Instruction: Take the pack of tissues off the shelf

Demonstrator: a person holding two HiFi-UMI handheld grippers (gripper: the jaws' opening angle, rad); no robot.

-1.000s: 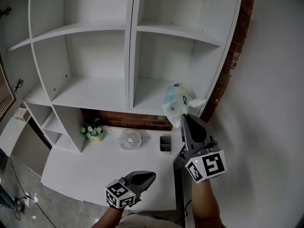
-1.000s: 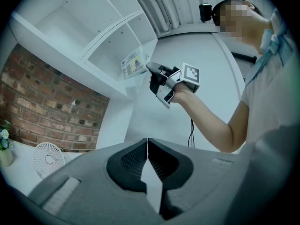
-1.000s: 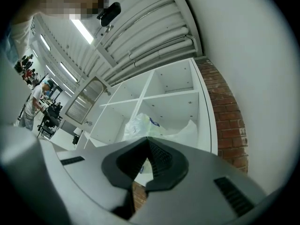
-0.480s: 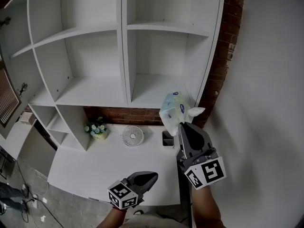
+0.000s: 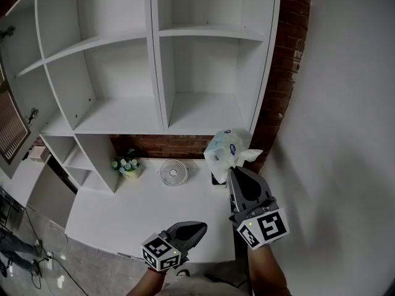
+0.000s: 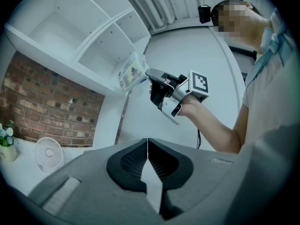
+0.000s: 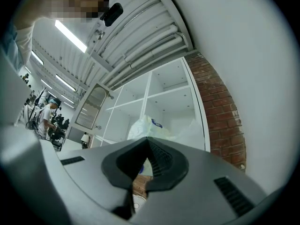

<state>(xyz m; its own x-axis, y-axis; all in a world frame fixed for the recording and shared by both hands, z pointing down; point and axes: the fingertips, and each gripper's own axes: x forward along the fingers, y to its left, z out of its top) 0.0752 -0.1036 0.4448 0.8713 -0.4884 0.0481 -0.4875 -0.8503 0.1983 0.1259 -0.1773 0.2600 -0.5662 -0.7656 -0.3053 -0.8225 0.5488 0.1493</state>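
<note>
Right gripper tight on tissue pack outside shelf.

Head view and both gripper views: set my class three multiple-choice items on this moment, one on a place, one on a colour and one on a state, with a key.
1. Where is the pack of tissues?
A. lying flat on a shelf board
B. at the tip of the right gripper
C. on the floor

2. What colour is the small fan?
A. white
B. black
C. red

3. How do the jaws of the left gripper stand?
A. wide apart
B. closed on the fan
C. together, with nothing between them

Key:
1 B: the head view shows the pack pinched at that gripper's tip, in front of the shelves.
2 A: its round grille and its base are white.
3 C: the left gripper view shows the two pads meeting, with no object between them.
</note>
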